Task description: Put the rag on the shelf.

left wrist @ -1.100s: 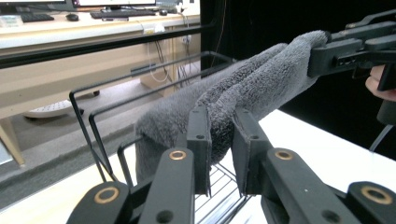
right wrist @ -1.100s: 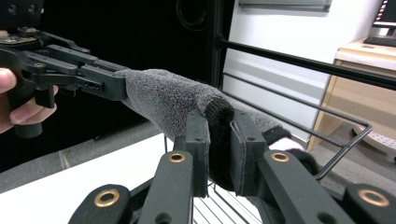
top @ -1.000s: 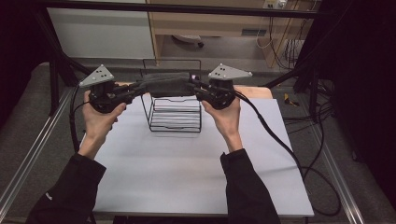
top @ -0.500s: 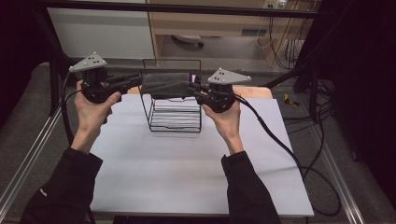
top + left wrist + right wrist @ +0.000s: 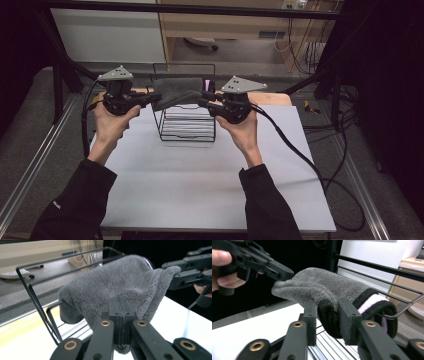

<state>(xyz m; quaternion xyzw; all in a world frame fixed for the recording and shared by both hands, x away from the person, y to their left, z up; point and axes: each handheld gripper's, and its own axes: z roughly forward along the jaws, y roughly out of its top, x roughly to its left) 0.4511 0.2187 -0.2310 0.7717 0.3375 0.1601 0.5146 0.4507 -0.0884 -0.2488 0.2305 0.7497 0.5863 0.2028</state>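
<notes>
**rackwatcher:** Where's the cloth sitting right now, and who's got it?

**me:** I've got the fluffy grey microfibre cloth with the black-and-pink trimmed edge (image 5: pixel 176 91) stretched between both tools, hovering over the top of the black wire rack (image 5: pixel 186 131) that stands on the white tabletop (image 5: pixel 200 185). Its long axis runs side to side, pretty much along the rack's top rails. The left gripper (image 5: pixel 119 322) has its jaws pinched right together on one end of the cloth, with a bit of fluff poking out underneath. The right gripper (image 5: pixel 327 320) has just been easing its jaws apart; the rolled trimmed edge sits between them, and from its own camera the pads look like they're touching it more than squeezing it, though I can't say that for sure.

**rackwatcher:** So which hand matters for the next bit?

**me:** The left, I reckon. It's the firm hold, and the cloth runs from it across toward the right hand. The trimmed end is already draped around a rack wire on the right side, so I'd guess the left end needs lowering onto the rail next. If the right lets go early, that end might slide off.
</notes>
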